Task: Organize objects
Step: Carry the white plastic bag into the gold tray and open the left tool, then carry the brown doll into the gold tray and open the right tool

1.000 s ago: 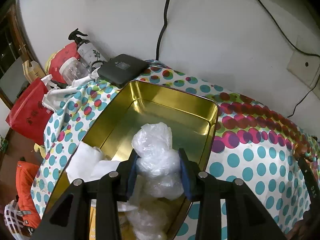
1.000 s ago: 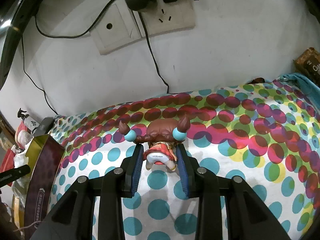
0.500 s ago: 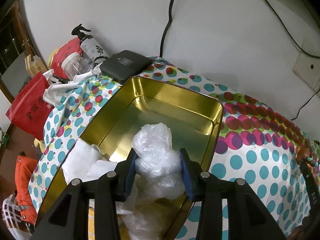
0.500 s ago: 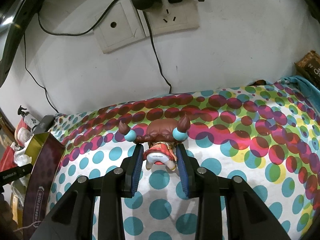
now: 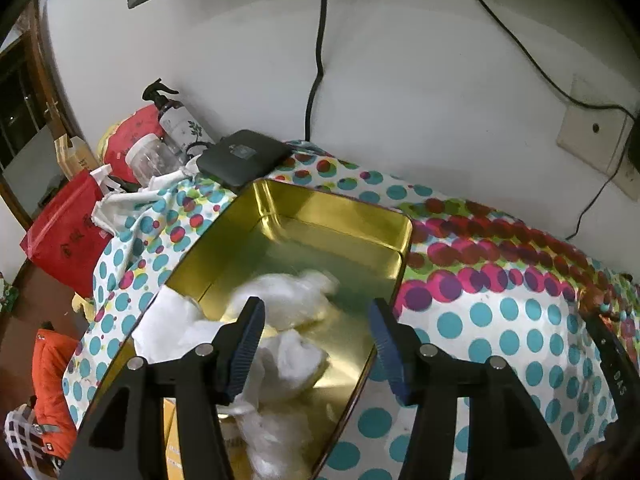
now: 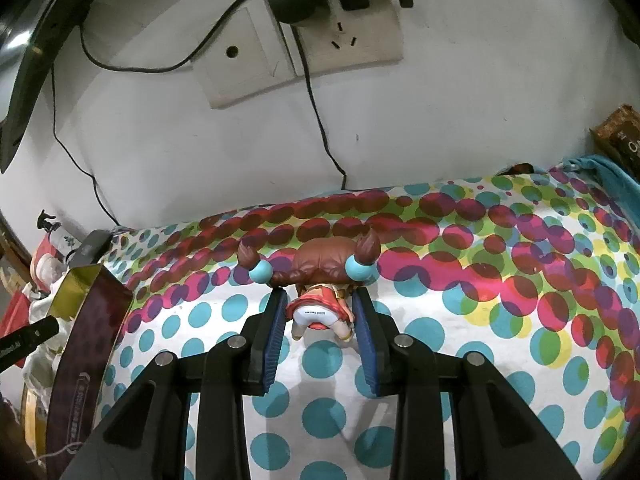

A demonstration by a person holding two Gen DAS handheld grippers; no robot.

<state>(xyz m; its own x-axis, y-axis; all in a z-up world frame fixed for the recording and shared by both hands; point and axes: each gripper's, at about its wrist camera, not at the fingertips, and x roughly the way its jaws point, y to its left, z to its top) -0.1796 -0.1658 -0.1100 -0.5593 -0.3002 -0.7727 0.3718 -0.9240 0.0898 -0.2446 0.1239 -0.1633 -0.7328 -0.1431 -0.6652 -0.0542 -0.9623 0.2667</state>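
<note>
Right tongs [image 6: 320, 312] grip figurine [image 6: 316, 280]; left view shows tin [image 5: 332, 208].

The plastic bag [image 5: 288, 304] in the tin [image 5: 332, 216] is smeared by motion blur, so its shape cannot be made out. The tin's near end runs behind the left gripper [image 5: 316, 340] and off the bottom edge. The figurine [image 6: 320, 280] shows only its back; its face is hidden. The print under it is too small to read.
</note>
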